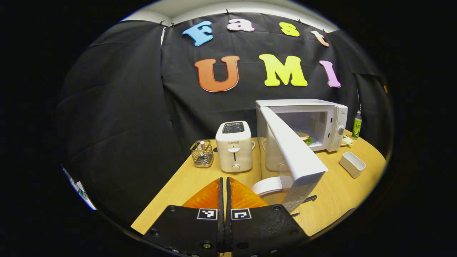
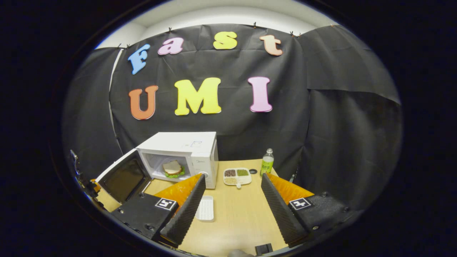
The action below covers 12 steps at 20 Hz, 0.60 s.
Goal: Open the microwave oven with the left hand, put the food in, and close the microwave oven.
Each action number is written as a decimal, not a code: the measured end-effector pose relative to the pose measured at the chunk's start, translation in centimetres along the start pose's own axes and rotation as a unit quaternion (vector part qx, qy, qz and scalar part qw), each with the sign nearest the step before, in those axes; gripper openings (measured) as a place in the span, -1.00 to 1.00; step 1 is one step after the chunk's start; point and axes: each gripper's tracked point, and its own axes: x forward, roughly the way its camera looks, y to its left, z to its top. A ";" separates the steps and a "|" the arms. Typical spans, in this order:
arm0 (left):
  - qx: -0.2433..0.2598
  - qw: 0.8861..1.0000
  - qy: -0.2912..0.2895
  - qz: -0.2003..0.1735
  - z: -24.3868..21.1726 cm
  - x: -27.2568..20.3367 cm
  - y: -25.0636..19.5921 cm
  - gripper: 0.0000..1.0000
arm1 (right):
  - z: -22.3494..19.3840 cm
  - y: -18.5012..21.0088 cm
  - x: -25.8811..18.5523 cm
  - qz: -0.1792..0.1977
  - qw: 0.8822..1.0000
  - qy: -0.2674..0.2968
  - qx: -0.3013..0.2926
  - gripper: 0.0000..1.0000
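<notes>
The left gripper (image 1: 224, 185) has its fingers clenched together on nothing, low over the tabletop (image 1: 332, 192) just short of the open microwave door (image 1: 291, 150). The right gripper (image 2: 232, 200) has its fingers spread wide and empty, over a white tray (image 2: 205, 208).

The sandwich (image 2: 172, 168) already lies inside the microwave (image 2: 185, 157), so what seems left is closing the door. The risk is in the push: pressed near the free edge at a slant, the closed fingers could slide off the smooth panel (or nudge the whole oven back toward the wall). A weak push may leave the latch uncaught. The toaster (image 1: 234, 150) stands close on the hinge side and could be clipped by a wide arm swing.

The toaster front reads "SUPOR". The microwave's small badge and the green bottle (image 2: 266, 165) label are too small to read.
</notes>
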 end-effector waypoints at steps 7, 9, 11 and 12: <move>0.004 0.999 -0.003 -0.041 0.7 -0.4 -6.1 -1.00 | -1.0 -1.8 0.6 -0.003 1.000 0.003 0.002 0.84; 0.008 0.998 -0.003 -0.057 1.1 -0.6 -8.3 -1.00 | -1.1 -2.2 0.9 0.001 1.000 0.003 0.008 0.84; 0.010 0.998 -0.003 -0.069 1.3 -0.5 -10.5 -1.00 | -1.2 -2.5 1.4 0.004 1.000 0.005 0.005 0.84; 0.011 0.997 -0.003 -0.075 1.5 -0.6 -11.7 -1.00 | -1.1 -2.9 1.6 0.005 1.000 0.004 0.004 0.83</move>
